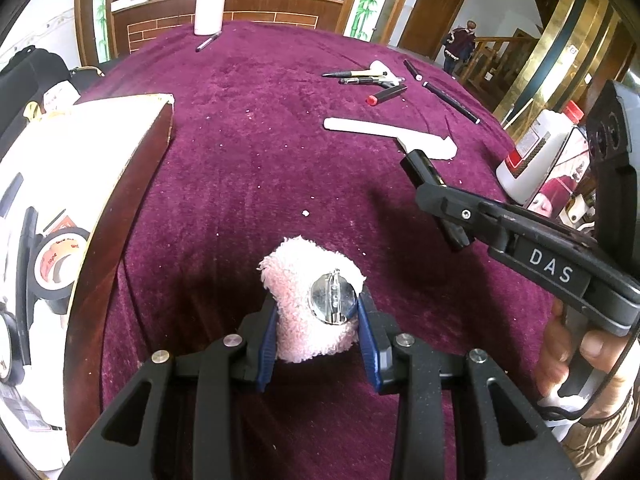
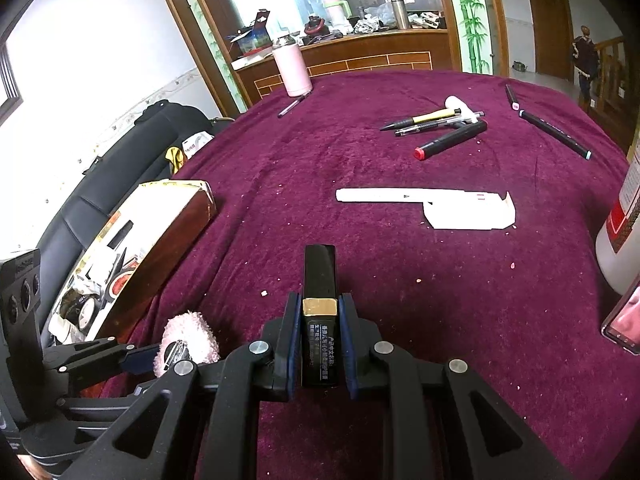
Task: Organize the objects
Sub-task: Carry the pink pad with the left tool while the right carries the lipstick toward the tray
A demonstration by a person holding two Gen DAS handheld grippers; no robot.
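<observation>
- Two items are in your grip above the purple tablecloth (image 2: 280, 200): your left gripper (image 1: 316, 320) clasps a pink fluffy pad (image 1: 310, 304) with a round metal pin-back.
- Your right gripper (image 2: 319, 336) pinches a black, gold-banded tube (image 2: 319, 280), possibly lipstick.
- Left of the pad sits an open box (image 1: 132, 184); beyond it, a white holder (image 2: 440, 208) and scattered pens (image 2: 440, 128).

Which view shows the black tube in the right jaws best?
Right wrist: the black tube fills the centre, gold band and printed label readable, clamped between the jaws. Left wrist shows only its tip poking past the right gripper, side-on.
</observation>
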